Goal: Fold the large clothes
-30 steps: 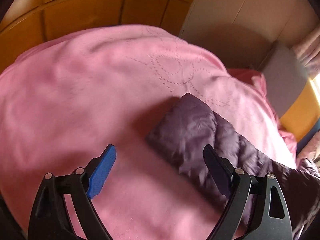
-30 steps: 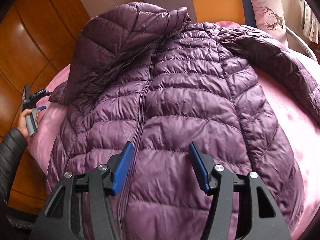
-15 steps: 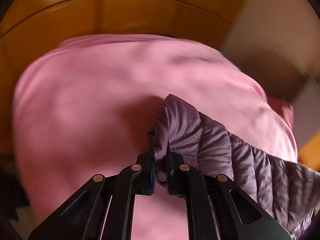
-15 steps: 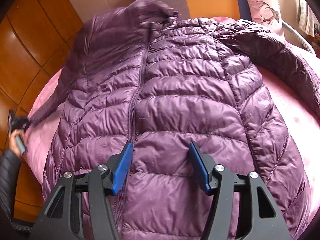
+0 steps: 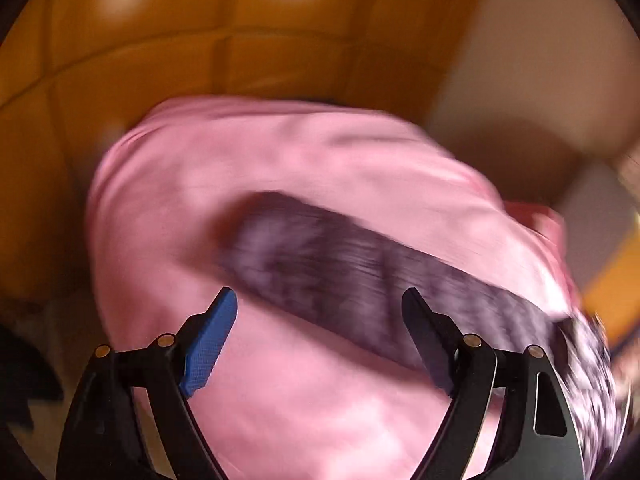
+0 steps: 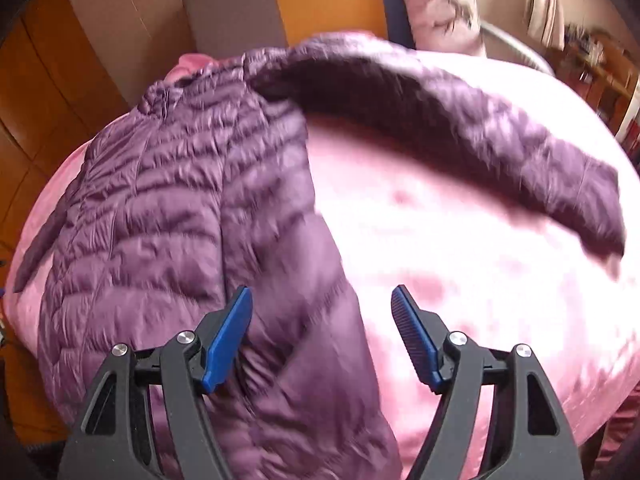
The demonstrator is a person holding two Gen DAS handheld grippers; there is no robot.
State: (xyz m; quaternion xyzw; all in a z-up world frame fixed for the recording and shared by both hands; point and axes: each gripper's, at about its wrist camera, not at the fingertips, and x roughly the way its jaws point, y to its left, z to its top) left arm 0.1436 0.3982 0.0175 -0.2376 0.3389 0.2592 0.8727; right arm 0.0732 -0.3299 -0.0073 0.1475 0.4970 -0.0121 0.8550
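Opening above the pink bedspread (image 5: 304,408), both hand-held grippers (left (image 5: 316,312), right (image 6: 322,308)) hold nothing; purple down jacket (image 6: 168,240) lies flat

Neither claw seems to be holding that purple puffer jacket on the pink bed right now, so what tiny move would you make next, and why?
Probably reach the right claw, now opening, toward the far sleeve; it lies spread away from the jacket body on the pink bedspread.

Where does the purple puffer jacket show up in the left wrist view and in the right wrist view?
Left wrist: only a blurred sleeve of the purple puffer jacket, centre to lower right.
Right wrist: jacket body fills the left, one sleeve stretched toward the right.
Shared landmark: pink bedspread underneath.
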